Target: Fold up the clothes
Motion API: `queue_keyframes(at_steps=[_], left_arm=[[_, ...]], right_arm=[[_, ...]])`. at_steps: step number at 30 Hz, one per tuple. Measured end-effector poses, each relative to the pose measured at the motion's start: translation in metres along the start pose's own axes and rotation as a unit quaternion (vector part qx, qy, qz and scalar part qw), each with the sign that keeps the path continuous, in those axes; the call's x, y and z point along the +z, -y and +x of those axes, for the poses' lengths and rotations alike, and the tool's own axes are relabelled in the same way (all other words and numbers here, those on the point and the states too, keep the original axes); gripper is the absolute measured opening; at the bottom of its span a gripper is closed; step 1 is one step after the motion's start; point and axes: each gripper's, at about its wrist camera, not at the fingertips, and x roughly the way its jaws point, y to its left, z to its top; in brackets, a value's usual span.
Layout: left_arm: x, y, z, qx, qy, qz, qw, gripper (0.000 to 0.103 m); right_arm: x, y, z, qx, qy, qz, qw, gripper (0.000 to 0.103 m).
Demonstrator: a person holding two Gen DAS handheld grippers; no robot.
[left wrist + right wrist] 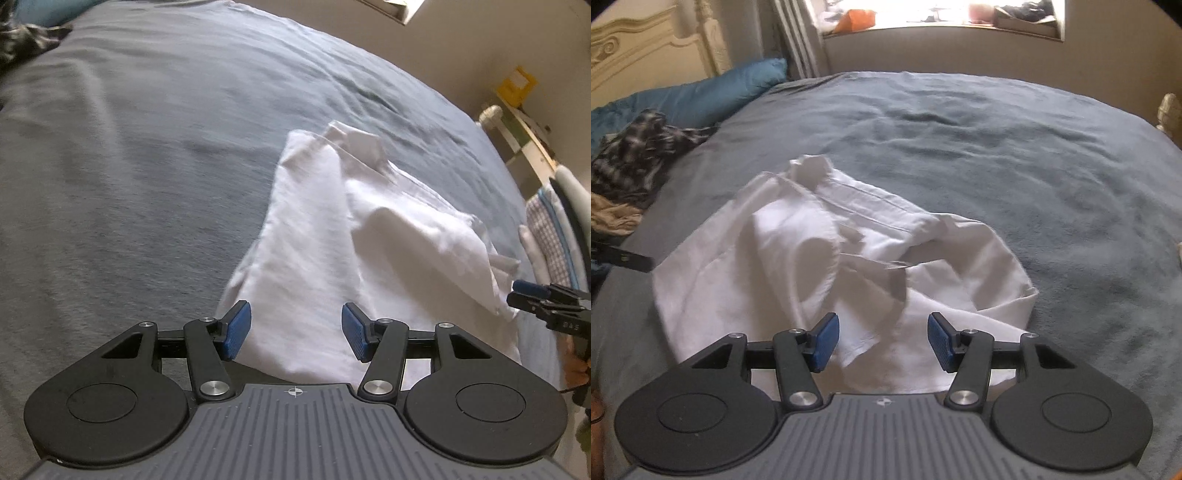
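**Two open grippers over one white shirt**

Both of our tools hang above the grey bedspread, and we go from left to right. Our left gripper stands with its blue pads apart and nothing pinched; the white shirt lies just ahead of and beneath the gap, running away toward the right, its collar at the far end. Our right gripper also has its pads parted, clear of the cloth. The shirt's rumpled lower edge sits under and just beyond that gap, with a folded sleeve ahead of the left pad. Beyond the shirt, to the left of these jaws, lie a patterned garment and a blue pillow.
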Motion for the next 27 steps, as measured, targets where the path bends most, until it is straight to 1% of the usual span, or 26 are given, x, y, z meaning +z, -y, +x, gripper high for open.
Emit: queue_keyframes(at_steps=[2, 3, 4, 7, 9, 11, 12, 13, 14, 15, 19, 20, 21, 23, 24, 25, 26, 27], left_arm=[[-0.001, 0.001, 0.003, -0.005, -0.005, 0.002, 1.0, 0.054], [-0.002, 0.001, 0.004, -0.008, -0.007, 0.0, 0.9999, 0.054], [-0.002, 0.0, 0.006, -0.01, -0.009, -0.001, 0.9999, 0.054], [-0.002, -0.001, 0.008, -0.013, -0.009, -0.004, 0.9999, 0.054], [-0.003, -0.001, 0.009, -0.012, -0.009, -0.002, 0.9999, 0.054], [-0.004, 0.0, 0.011, -0.008, -0.008, 0.003, 0.9999, 0.054], [-0.004, 0.0, 0.011, -0.007, -0.008, 0.005, 0.9999, 0.054], [-0.005, 0.0, 0.012, -0.007, -0.007, 0.007, 0.9999, 0.054], [-0.005, 0.0, 0.012, -0.006, -0.007, 0.008, 0.9999, 0.054], [-0.005, 0.0, 0.013, -0.006, -0.006, 0.009, 0.9999, 0.054], [-0.005, -0.002, 0.014, -0.008, -0.01, 0.004, 0.9999, 0.054], [-0.005, -0.002, 0.015, -0.009, -0.011, 0.002, 0.9999, 0.054], [-0.005, -0.003, 0.014, -0.009, -0.012, 0.001, 0.9999, 0.054], [-0.005, -0.003, 0.014, -0.01, -0.012, 0.001, 0.9999, 0.054], [-0.005, -0.003, 0.013, -0.011, -0.011, 0.002, 0.9999, 0.054], [-0.005, -0.003, 0.013, -0.011, -0.011, 0.002, 0.9999, 0.054], [-0.005, -0.004, 0.012, -0.012, -0.01, 0.001, 0.9999, 0.054], [-0.005, -0.004, 0.012, -0.012, -0.01, 0.001, 0.9999, 0.054]], right_arm=[[-0.006, -0.01, -0.001, 0.012, -0.005, -0.019, 1.0, 0.065], [-0.008, -0.016, -0.001, 0.015, -0.008, -0.03, 0.999, 0.071], [-0.011, -0.022, 0.002, 0.01, -0.011, -0.048, 0.999, 0.073], [-0.017, -0.038, 0.011, -0.015, -0.017, -0.086, 0.996, 0.073], [-0.017, -0.046, 0.02, -0.045, -0.014, -0.115, 0.992, 0.071], [-0.015, -0.052, 0.028, -0.082, -0.01, -0.147, 0.986, 0.055], [-0.012, -0.054, 0.031, -0.101, -0.01, -0.162, 0.981, 0.04], [-0.007, -0.054, 0.033, -0.108, -0.008, -0.169, 0.98, 0.023], [0.0, -0.05, 0.034, -0.11, -0.002, -0.172, 0.979, 0.016], [0.008, -0.047, 0.034, -0.113, 0.005, -0.174, 0.978, 0.014], [0.043, -0.031, 0.041, -0.13, 0.031, -0.19, 0.973, 0.014], [0.052, -0.023, 0.048, -0.133, 0.029, -0.188, 0.973, 0.015], [0.06, -0.014, 0.055, -0.135, 0.027, -0.182, 0.974, 0.017], [0.073, 0.006, 0.068, -0.132, 0.016, -0.141, 0.981, 0.023], [0.08, 0.016, 0.074, -0.129, 0.01, -0.116, 0.985, 0.033], [0.086, 0.031, 0.076, -0.122, 0.009, -0.071, 0.99, 0.04], [0.091, 0.046, 0.074, -0.11, 0.016, -0.018, 0.994, 0.041], [0.094, 0.061, 0.071, -0.096, 0.024, 0.035, 0.994, 0.041]])
